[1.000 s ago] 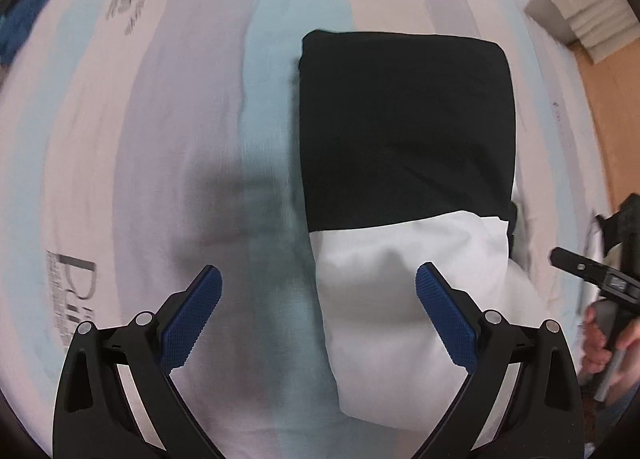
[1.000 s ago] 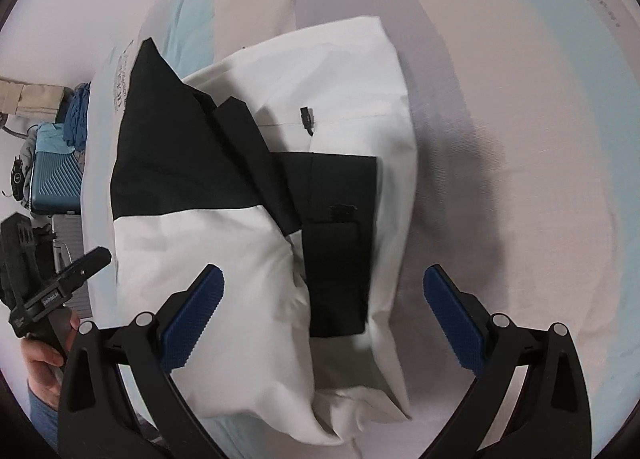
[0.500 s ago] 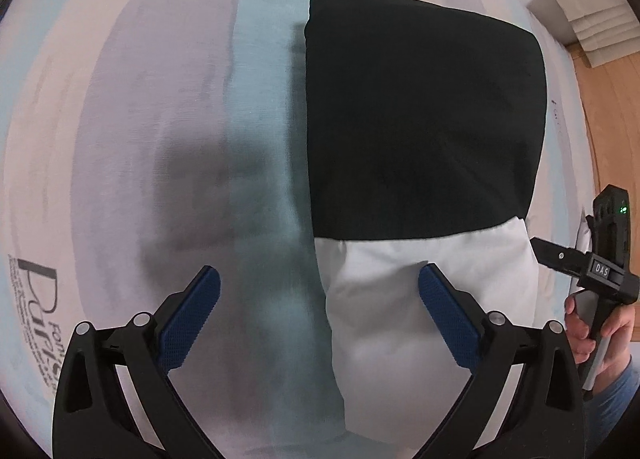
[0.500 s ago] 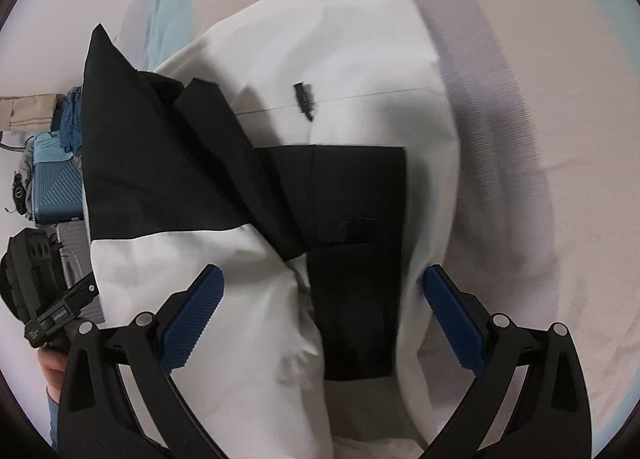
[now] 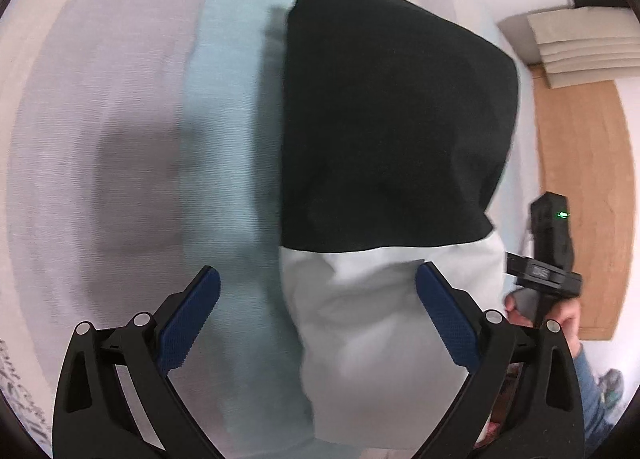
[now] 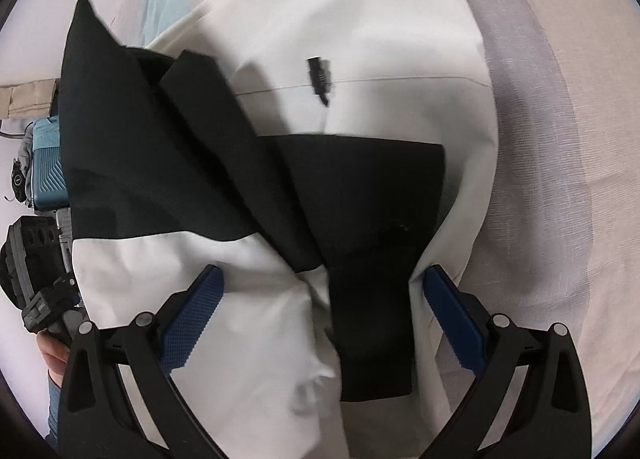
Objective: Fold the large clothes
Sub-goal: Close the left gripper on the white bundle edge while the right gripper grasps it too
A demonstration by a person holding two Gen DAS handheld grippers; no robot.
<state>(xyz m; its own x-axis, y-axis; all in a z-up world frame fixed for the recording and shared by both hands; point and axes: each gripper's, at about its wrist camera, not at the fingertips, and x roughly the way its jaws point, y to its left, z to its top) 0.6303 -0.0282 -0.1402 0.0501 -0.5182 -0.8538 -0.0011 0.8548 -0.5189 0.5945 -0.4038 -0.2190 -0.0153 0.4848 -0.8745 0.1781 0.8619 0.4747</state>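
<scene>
Jacket (image 5: 384, 163), black and white and already folded into a thick bundle, lies on the striped bedsheet (image 5: 132, 139) with both grippers hanging just above its near end.

Nearest in the left wrist view, the left gripper (image 5: 318, 309) is spread wide, its blue pads (image 5: 188, 323) gripping nothing: one pad sits over the pale blue stripe of the sheet beside the bundle, the other over the white cloth at the bundle's near end. Beyond the pads the white part gives way to a broad black panel that runs to the far end of the bundle. Off to the right a hand (image 5: 560, 315) in a blue sleeve grips the handle of the other tool, and past it there is wooden floor (image 5: 584, 195) and a stack of flat beige pieces (image 5: 580, 45) by the wall.

From the right wrist view, the right gripper (image 6: 322, 307) is likewise spread wide and holds nothing. Between its pads lie crumpled white fabric and a black sleeve-like strip (image 6: 372, 291) that crosses the bundle. Farther on, black folds overlap at an angle, then smooth white cloth carries a small black zipper pull (image 6: 319, 77). At the far left edge, past the bed, stands a blue suitcase (image 6: 47, 171).
</scene>
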